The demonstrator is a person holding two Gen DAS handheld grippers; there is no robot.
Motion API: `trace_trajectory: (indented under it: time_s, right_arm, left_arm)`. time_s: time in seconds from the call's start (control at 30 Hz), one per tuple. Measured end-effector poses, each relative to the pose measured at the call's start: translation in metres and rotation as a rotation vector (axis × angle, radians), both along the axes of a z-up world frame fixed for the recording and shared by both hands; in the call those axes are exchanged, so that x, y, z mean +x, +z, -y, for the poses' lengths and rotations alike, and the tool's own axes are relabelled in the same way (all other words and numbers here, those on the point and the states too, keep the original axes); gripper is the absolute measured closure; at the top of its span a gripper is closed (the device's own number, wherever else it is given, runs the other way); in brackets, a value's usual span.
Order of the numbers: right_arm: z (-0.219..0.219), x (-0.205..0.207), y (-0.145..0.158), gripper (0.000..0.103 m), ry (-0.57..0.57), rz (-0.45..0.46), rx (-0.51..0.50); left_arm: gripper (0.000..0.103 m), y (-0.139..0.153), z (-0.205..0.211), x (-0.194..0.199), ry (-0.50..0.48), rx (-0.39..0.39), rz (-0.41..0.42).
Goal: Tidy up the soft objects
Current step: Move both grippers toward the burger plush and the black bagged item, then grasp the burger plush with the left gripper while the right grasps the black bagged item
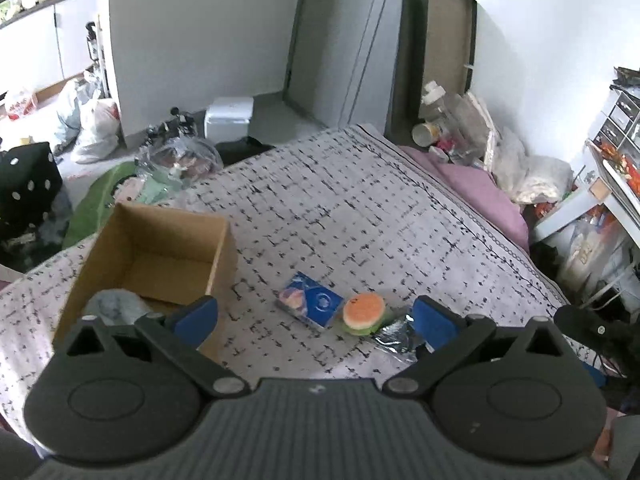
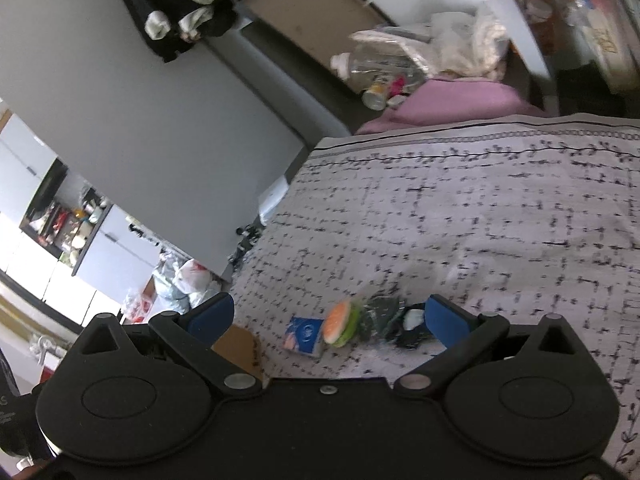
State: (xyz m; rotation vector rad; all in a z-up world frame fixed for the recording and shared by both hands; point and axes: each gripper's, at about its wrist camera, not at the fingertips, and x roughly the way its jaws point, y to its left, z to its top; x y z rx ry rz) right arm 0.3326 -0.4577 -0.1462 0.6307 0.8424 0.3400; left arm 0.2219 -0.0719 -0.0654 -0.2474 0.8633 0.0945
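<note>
— So, where do our soft things stand?
— We see the burger toy (image 1: 363, 313) on the patterned bedspread (image 1: 360, 208), touching the blue tissue pack (image 1: 310, 305) on one side and a crinkled dark plastic bag (image 1: 394, 334) on the other.
— And the cardboard box (image 1: 160, 256)?
— Just beside them, with one grey fluffy thing (image 1: 114, 307) already inside. We judge the task barely begun: three pieces left.
— Our grippers?
— Left gripper (image 1: 314, 316) and right gripper (image 2: 328, 318) both hang above the bed, fingers spread wide, pinching nothing.
</note>
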Motion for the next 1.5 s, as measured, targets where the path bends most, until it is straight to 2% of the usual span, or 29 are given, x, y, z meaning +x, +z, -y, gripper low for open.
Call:
trace_trajectory:
  time_s: [0.2,0.37,0.63,0.73,0.87,1.07,1.3,1.5]
  right_arm:
    - [0.012,0.007,-0.015,0.0,-0.042,-0.044,0.012]
    - [0.012,0.012,-0.03,0.001,-0.062,-0.087,0.011]
    - [0.008,0.023,-0.068,0.029,-0.088,-0.22,0.086]
    - [0.004,0.027,-0.079,0.036,-0.102,-0.255,0.092]
    - [0.002,0.032,-0.091,0.041,-0.14,-0.289,0.095]
    - [-0.003,0.042,-0.105,0.05,-0.158,-0.325,0.113]
    - [-0.004,0.051,-0.121,0.063,-0.186,-0.367,0.121]
    - [-0.008,0.058,-0.132,0.063,-0.19,-0.396,0.117]
  left_arm:
    - [0.0,-0.014,0.02,0.016,-0.057,0.046,-0.05]
    - [0.0,-0.03,0.022,0.03,-0.056,0.019,-0.086]
    - [0.0,-0.056,0.025,0.056,-0.06,-0.003,-0.133]
    - [0.0,-0.068,0.025,0.066,-0.063,-0.035,-0.151]
    - [0.0,-0.081,0.027,0.076,-0.063,-0.041,-0.155]
    - [0.003,-0.104,0.028,0.094,-0.051,-0.107,-0.19]
    - [0.003,-0.128,0.035,0.109,-0.051,-0.145,-0.227]
    - [0.007,-0.145,0.04,0.123,-0.031,-0.164,-0.271]
